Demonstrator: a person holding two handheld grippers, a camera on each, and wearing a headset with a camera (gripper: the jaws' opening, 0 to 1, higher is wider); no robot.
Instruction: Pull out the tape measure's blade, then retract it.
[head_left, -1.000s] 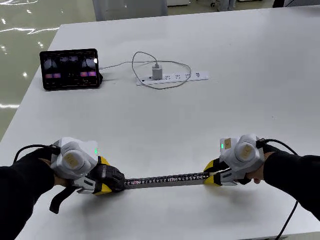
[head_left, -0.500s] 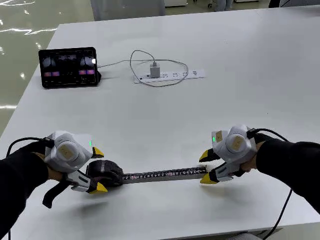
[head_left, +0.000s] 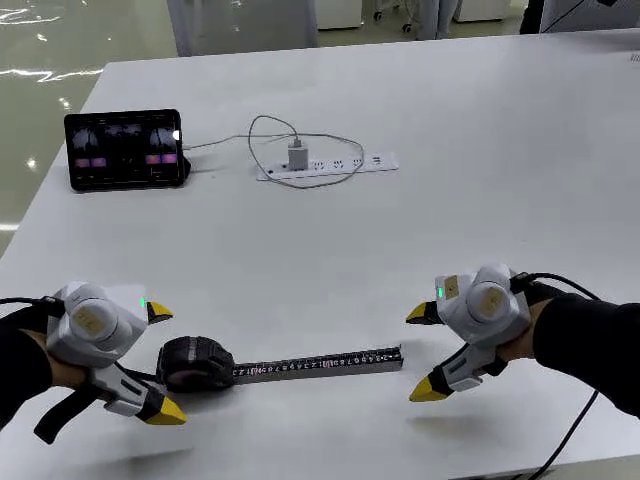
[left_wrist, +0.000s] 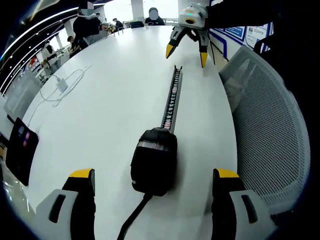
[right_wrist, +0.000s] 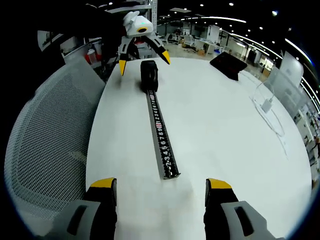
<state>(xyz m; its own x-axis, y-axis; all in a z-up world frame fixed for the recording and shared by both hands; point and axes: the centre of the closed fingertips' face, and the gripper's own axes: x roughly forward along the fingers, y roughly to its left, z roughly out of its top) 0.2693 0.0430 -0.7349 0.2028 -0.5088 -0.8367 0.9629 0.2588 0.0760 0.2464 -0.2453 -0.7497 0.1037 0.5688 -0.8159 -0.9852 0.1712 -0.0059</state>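
Sitting between steps, as we read it: blade is out, nothing is held.

- Tape measure case lies on the white table at about 7 o'clock in the head view. The blade runs flat from it toward 3 o'clock and ends at the hook.
- Left gripper: jaws spread wide, empty. In the left gripper view the case sits in the mouth, clear of both jaws, with its black strap trailing back toward us.
- Right gripper: jaws also released, empty. The hook lies just short of them, centred between the tips, not touching.
- Tablet at 10 o'clock and power strip at 12 are well apart from the work.

Our call: pull-out looks done and retract is not started. The blade lies extended with nobody holding it, so we guess the lock is on, though we cannot see the switch.

Next move needs:
- left jaws closing across the case to pin it;
- right jaws pinching the blade near the hook;
- lock released, then the right walking toward 9 o'clock, so the blade feeds in without whipping.
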